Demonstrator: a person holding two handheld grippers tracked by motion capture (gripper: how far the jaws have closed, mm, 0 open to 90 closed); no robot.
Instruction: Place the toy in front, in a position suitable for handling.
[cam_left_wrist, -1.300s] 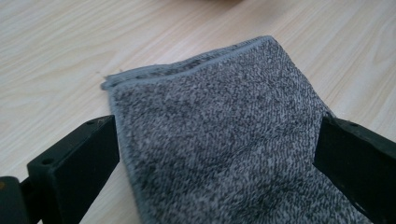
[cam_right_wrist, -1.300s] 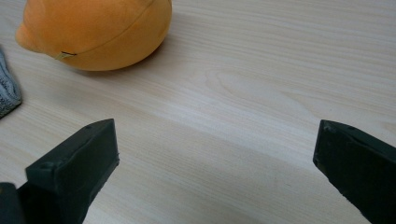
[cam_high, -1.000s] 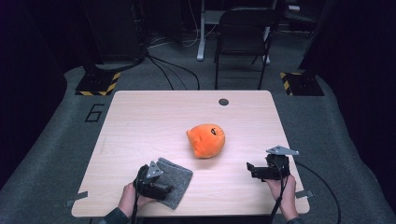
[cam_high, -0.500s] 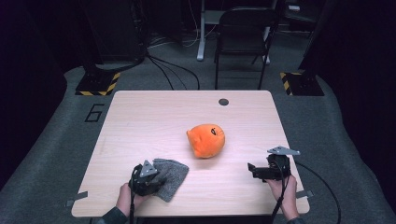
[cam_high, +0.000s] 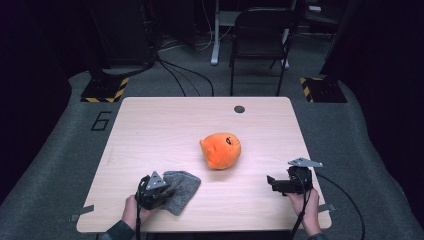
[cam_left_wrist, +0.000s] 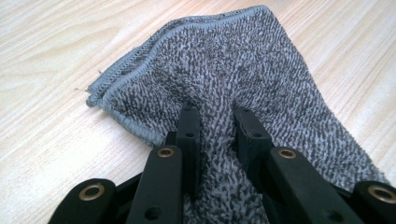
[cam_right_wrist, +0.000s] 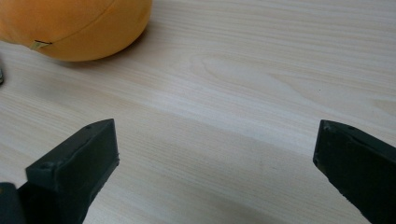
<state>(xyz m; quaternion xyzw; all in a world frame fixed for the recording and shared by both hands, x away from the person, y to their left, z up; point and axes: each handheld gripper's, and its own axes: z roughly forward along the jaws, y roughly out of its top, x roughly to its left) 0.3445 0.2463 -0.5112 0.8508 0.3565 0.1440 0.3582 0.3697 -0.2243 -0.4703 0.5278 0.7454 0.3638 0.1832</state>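
Observation:
A grey folded cloth (cam_high: 181, 188) lies near the table's front left edge. My left gripper (cam_high: 169, 191) has just been closing on it, and in the left gripper view (cam_left_wrist: 215, 119) its jaws pinch a ridge of the cloth (cam_left_wrist: 243, 74) between them. An orange plush toy (cam_high: 221, 150) sits at the middle of the table. My right gripper (cam_high: 270, 183) rests low near the front right and points left toward the toy. In the right gripper view (cam_right_wrist: 215, 144) its jaws stand wide open over bare wood, with the plush toy (cam_right_wrist: 74, 25) ahead at upper left.
The wooden table (cam_high: 165, 130) has a round dark grommet (cam_high: 239, 109) near its far edge. A black chair (cam_high: 260, 45) stands behind the table. Cables and hazard-striped bases lie on the floor beyond.
The left gripper's jaws have closed on the cloth's near edge, and the hand shifted slightly left. The cloth has bunched a little. The right gripper and the plush toy stayed put.

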